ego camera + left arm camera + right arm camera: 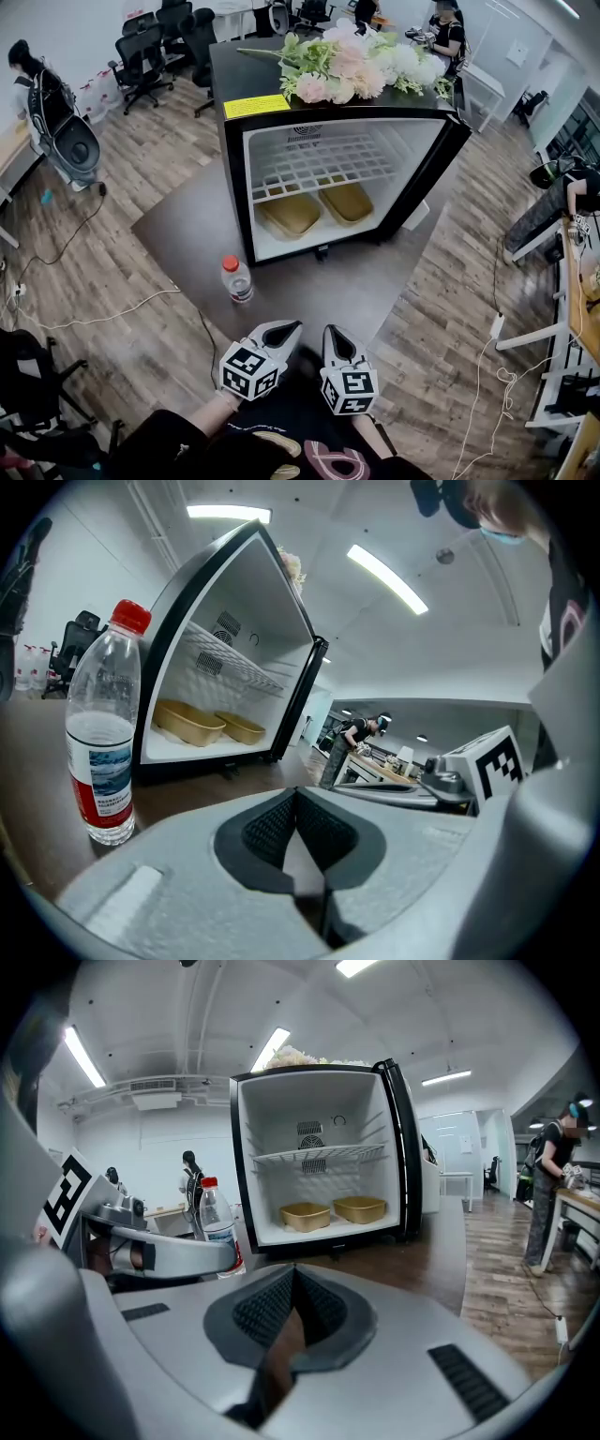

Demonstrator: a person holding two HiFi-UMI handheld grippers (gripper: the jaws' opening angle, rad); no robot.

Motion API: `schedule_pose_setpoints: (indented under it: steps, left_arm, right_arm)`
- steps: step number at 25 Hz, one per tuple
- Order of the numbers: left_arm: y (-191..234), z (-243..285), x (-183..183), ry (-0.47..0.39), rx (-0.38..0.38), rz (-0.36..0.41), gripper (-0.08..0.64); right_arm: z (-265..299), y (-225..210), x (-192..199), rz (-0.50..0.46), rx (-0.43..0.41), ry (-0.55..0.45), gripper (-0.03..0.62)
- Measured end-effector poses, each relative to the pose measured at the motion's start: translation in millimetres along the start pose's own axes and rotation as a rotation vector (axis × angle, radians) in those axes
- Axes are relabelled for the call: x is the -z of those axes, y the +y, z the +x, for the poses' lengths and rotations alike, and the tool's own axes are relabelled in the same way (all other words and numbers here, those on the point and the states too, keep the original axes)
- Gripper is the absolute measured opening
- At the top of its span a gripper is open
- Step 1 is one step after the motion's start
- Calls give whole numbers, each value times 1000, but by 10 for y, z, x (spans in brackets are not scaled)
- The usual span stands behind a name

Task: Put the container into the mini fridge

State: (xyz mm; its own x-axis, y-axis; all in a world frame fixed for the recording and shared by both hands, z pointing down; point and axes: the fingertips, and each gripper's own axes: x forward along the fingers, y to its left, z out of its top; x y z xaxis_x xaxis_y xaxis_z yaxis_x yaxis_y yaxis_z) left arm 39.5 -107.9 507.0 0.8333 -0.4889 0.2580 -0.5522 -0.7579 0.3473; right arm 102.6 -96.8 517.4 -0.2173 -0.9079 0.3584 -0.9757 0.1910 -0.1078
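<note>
The left hand-held gripper (286, 328) and right hand-held gripper (335, 333) hover side by side at the table (309, 286) edge. Both point at the open mini fridge (234, 187), jaws pressed together and empty. Two tan containers (290, 214) (347, 201) sit on its floor.

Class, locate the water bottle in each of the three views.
Head view: water bottle left of centre, on the table.
Left gripper view: water bottle far left, close up.
Right gripper view: water bottle left of centre.
Shared landmark: the open mini fridge.
</note>
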Motion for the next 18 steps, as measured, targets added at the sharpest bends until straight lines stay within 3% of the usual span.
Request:
schedule_pose_setpoints:
  steps: [18]
  left_arm:
    - [-16, 44, -27, -2, 29, 7, 8]
  right_arm:
    - [-41, -20, 45, 4, 29, 8, 6]
